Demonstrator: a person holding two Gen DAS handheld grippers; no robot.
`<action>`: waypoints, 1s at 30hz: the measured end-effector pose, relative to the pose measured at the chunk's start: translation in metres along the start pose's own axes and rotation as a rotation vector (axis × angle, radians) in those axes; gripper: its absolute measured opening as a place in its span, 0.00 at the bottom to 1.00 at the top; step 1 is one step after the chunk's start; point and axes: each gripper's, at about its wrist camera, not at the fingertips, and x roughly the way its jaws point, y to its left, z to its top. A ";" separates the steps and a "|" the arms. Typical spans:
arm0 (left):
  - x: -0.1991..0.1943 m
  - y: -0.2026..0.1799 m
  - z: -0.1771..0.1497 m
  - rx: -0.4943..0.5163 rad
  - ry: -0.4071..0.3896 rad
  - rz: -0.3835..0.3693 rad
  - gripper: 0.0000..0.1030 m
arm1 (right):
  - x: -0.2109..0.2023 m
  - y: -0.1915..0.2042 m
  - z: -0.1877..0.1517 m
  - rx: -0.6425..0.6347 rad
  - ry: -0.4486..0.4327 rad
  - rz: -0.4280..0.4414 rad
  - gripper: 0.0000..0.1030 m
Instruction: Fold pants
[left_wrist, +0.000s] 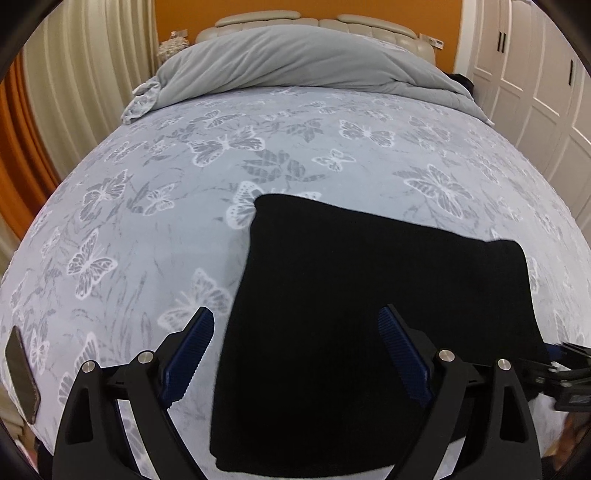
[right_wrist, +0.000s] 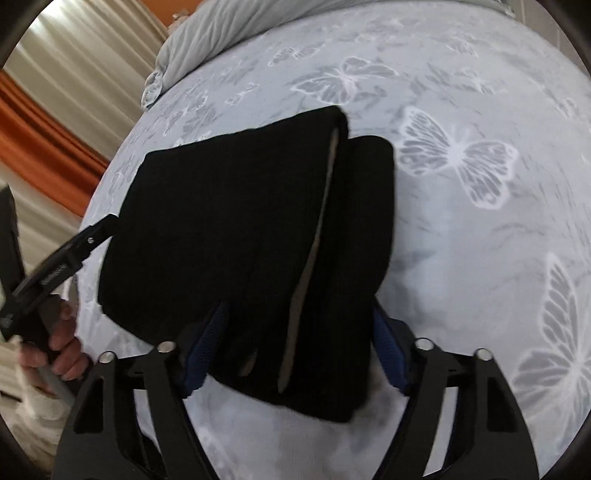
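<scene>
Two grippers are seen over one pair of black pants (left_wrist: 369, 314), which lies folded into a thick rectangle on the butterfly-print bedsheet (left_wrist: 147, 221). The left gripper (left_wrist: 295, 332) is spread wide above the near left part of the pants, its blue pads (left_wrist: 192, 350) clear of the cloth, and nothing is held by it. The right gripper (right_wrist: 295, 332) is set about the near right end of the pants; its jaws are partly open, the stacked layers lie between them, and the blue pads (right_wrist: 388, 350) stand just beside the cloth rather than pressing it. A pale lining edge is shown between the layers there. A grey duvet (left_wrist: 295, 62) is bunched well beyond the pants, at the headboard. A dark phone (left_wrist: 22, 376) lies on the sheet, well to the left of the pants. A hand (right_wrist: 62, 350) on the left gripper's handle is seen left of the pants.
</scene>
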 end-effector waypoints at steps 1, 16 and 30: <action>0.000 -0.002 -0.001 0.007 0.002 0.001 0.86 | -0.007 0.003 0.003 -0.004 -0.019 -0.004 0.47; -0.002 0.003 -0.002 -0.036 0.038 -0.068 0.87 | -0.052 0.006 0.012 -0.064 -0.165 -0.067 0.63; -0.005 -0.008 -0.003 -0.004 0.009 -0.068 0.87 | -0.054 0.029 0.025 -0.102 -0.157 -0.001 0.15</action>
